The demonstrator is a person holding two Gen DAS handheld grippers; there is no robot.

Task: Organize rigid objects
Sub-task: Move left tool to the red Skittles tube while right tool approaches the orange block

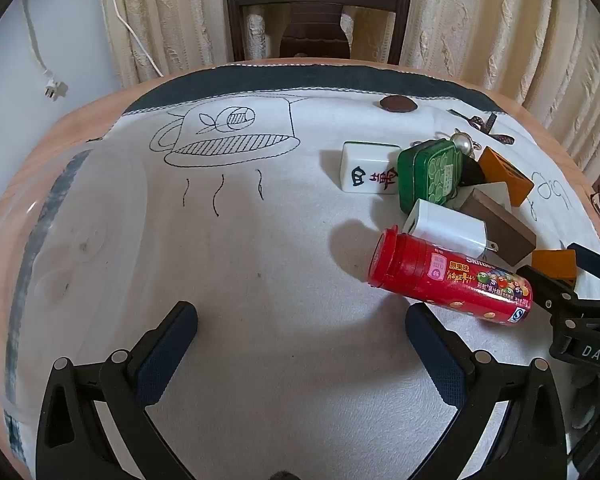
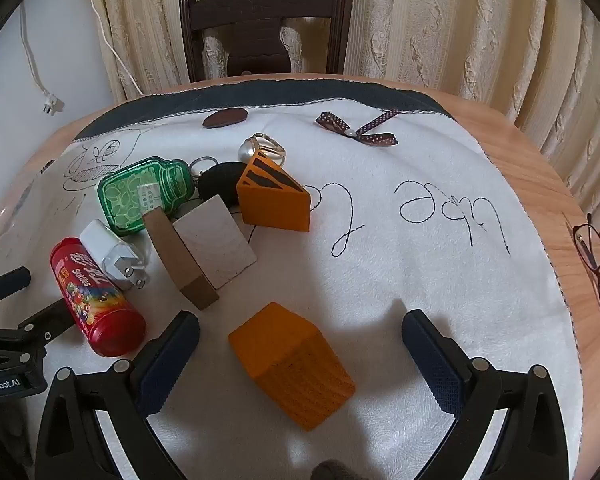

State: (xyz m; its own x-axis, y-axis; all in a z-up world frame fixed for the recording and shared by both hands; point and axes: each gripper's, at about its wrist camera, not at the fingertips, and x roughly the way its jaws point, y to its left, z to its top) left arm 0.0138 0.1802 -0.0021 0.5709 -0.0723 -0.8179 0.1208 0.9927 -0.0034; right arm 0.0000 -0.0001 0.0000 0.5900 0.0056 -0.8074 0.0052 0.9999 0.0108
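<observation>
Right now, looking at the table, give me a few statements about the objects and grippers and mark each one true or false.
1. The red candy bottle lies on its side. True.
2. The right gripper is shut on an orange block. False: its jaws are open, with the orange block between them.
3. The left gripper is open and holds nothing. True.
4. The eyeglasses sit on the white cloth. False: they rest on the bare wooden table.
5. The white charger touches the bottle. True.
</observation>
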